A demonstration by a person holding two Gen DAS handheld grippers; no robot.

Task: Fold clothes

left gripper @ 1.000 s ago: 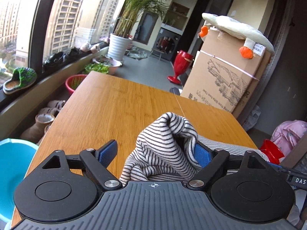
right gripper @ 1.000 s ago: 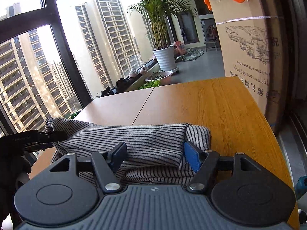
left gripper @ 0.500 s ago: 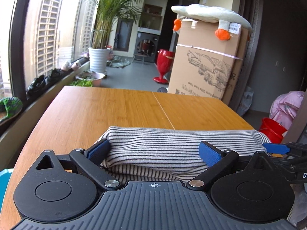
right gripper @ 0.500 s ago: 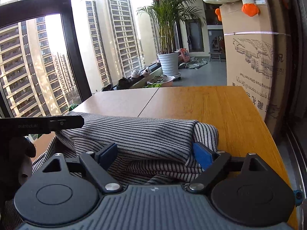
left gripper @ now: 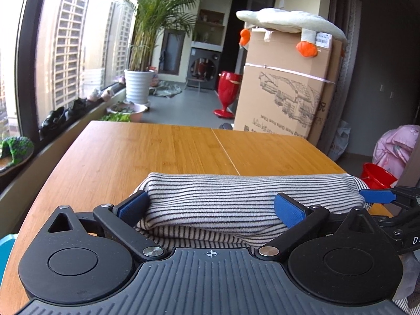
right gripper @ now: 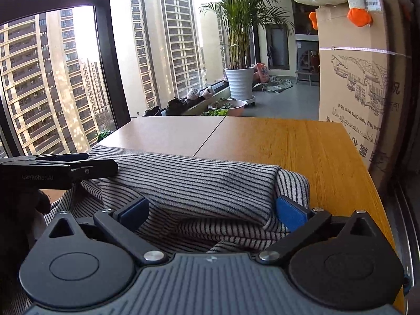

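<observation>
I have both tongs spread wide over the striped garment (left gripper: 236,204), which lies on the wooden surface (left gripper: 162,152) directly ahead of them, doubled into a long bundle with one layer over another. The left tongs (left gripper: 210,207) stand wide open with the cloth between the blue pads, gripping nothing. The right tongs (right gripper: 212,210) are likewise wide open and straddle the bundle's other end without pinching it. Beyond the right tongs' outer pad, a lower layer sticks out past the upper fold. In my judgement the fold has just been laid, or is about to be taken up again; either way, good work means keeping the edges aligned, the layers flat and that protruding layer squared.
</observation>
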